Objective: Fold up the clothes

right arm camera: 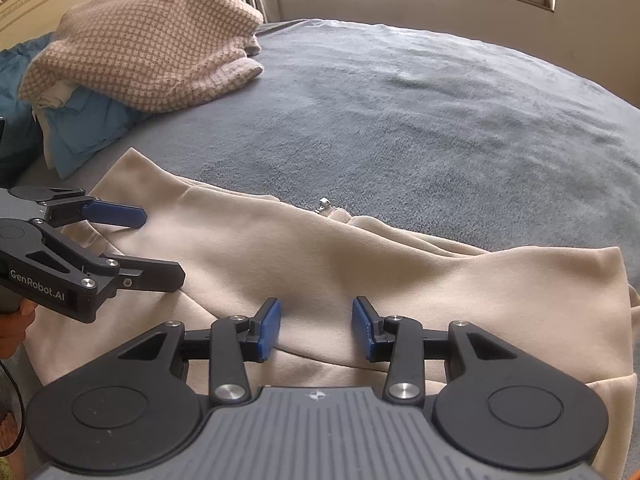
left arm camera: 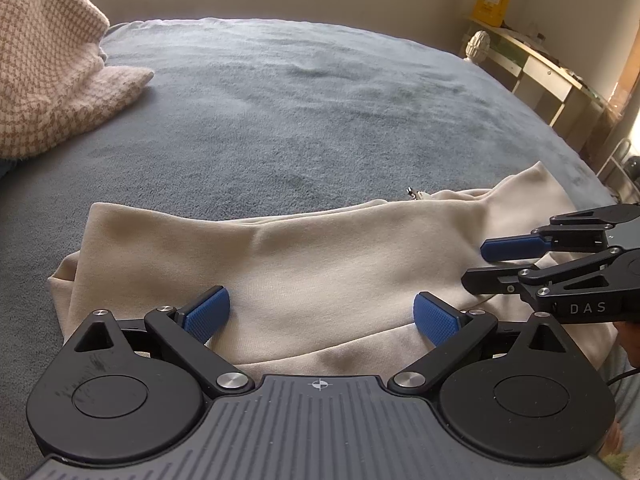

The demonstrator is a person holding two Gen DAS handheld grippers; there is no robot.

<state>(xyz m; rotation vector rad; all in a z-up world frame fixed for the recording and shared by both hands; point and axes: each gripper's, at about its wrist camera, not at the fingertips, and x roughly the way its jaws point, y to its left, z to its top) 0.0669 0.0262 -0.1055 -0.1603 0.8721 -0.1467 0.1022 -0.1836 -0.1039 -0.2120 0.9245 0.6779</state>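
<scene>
**Both grippers over the folded cream garment, nothing gripped**

Left wrist view: I am holding my left gripper (left arm camera: 321, 314) low over the cream garment (left arm camera: 312, 264), which is lying folded across the near edge of the grey bed cover (left arm camera: 304, 112). Its jaws are standing wide apart, blue pads (left arm camera: 206, 314) clear of the cloth, nothing clamped. My right gripper (left arm camera: 486, 266) is reaching in from the right, also parted and empty. To do this step well, I am judging that each gripper should pinch one near corner through all layers, then lift evenly so the fold line stays straight. On the right gripper's body I am reading "DAS". A yellow box (left arm camera: 491, 2) on the far shelf carries print too small to read.

Right wrist view: I am keeping my right gripper (right arm camera: 316, 328) partly apart above the garment's (right arm camera: 480, 300) near fold, pads not pressing. A small metal zip pull (right arm camera: 325, 202) is showing at the far edge; I am judging it should stay tucked inside. The left gripper (right arm camera: 160, 244) at left reads "GenRobot.AI". A houndstooth knit (right arm camera: 152, 40) is sitting on a blue pile (right arm camera: 80, 132), well apart.
</scene>
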